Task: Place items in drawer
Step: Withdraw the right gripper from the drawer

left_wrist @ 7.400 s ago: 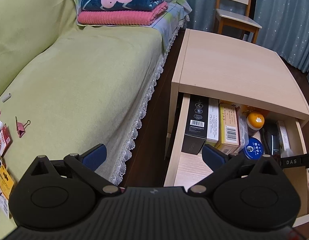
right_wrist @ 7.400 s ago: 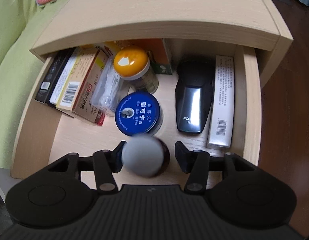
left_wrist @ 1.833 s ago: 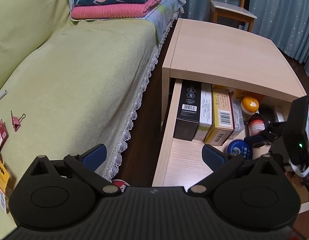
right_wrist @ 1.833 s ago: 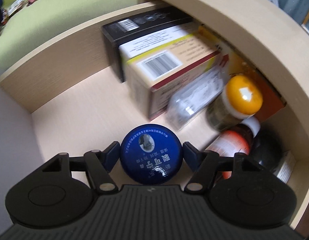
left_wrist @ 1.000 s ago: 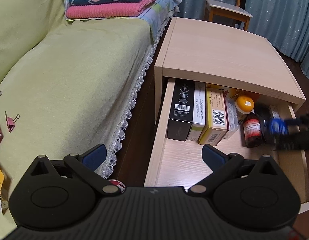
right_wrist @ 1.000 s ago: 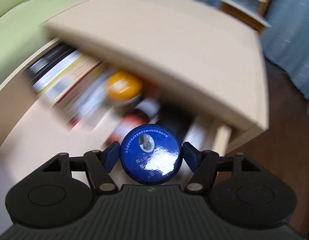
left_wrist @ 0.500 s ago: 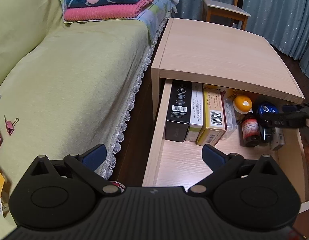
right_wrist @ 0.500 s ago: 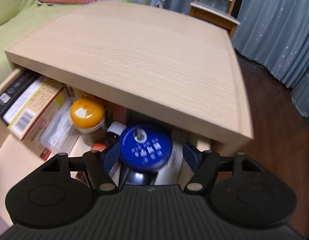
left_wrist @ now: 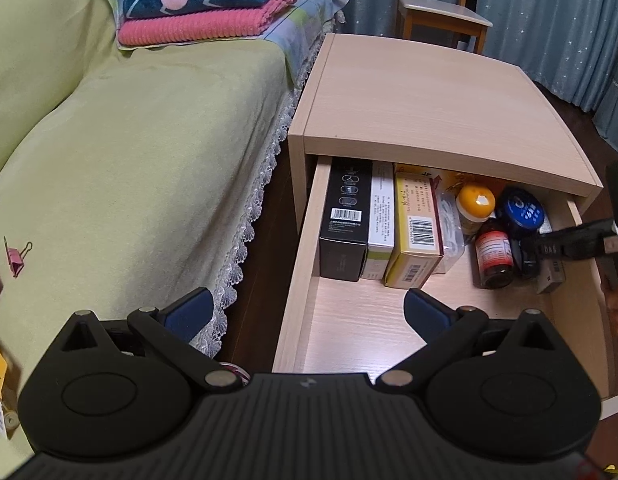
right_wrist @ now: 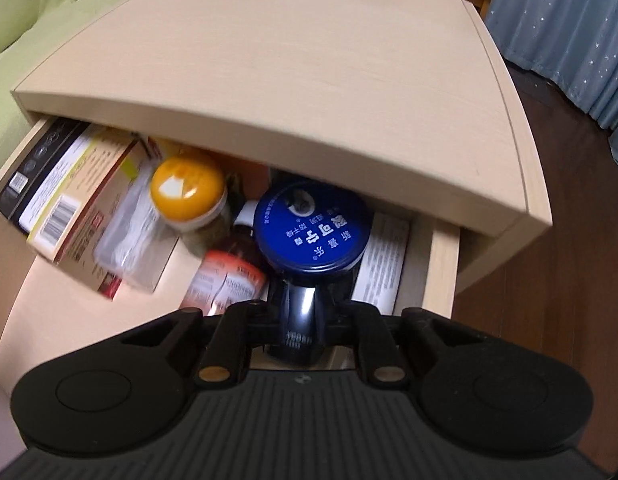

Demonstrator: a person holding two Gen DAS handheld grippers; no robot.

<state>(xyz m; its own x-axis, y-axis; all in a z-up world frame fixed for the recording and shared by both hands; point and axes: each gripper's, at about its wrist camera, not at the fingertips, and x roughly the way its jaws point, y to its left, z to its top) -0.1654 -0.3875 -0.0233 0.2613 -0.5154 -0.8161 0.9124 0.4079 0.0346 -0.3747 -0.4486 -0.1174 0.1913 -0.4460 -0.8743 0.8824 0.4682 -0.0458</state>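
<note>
**Blue tin set down at the drawer's back right**

Half a second ago the blue-lidded tin sat between the right gripper's fingers; now it stands free of them, and the fingers have drawn back toward the drawer's front edge.

Left wrist view: the left gripper (left_wrist: 305, 312) hangs empty with its jaws wide apart over the drawer's (left_wrist: 297, 280) front left corner and the gap beside the bed (left_wrist: 149, 152). The blue-lidded tin (left_wrist: 523, 210) rests near the back right, just under the nightstand top (left_wrist: 429, 108), beside the orange-capped jar (left_wrist: 475, 202) and behind the brown bottle (left_wrist: 494, 254). The right gripper (left_wrist: 565, 242) reaches in from the right edge.

Right wrist view: the right gripper (right_wrist: 299, 320) looks spread, holding nothing, though its fingertips are largely hidden. The blue-lidded tin (right_wrist: 313, 234) lies straight ahead, apparently perched on the dark shaver (right_wrist: 299, 316), lid facing up. The right gripper is far nearer to it than the left. Judging by that, the placing looks done, and a straight pull back toward the front edge should clear the drawer.
</note>
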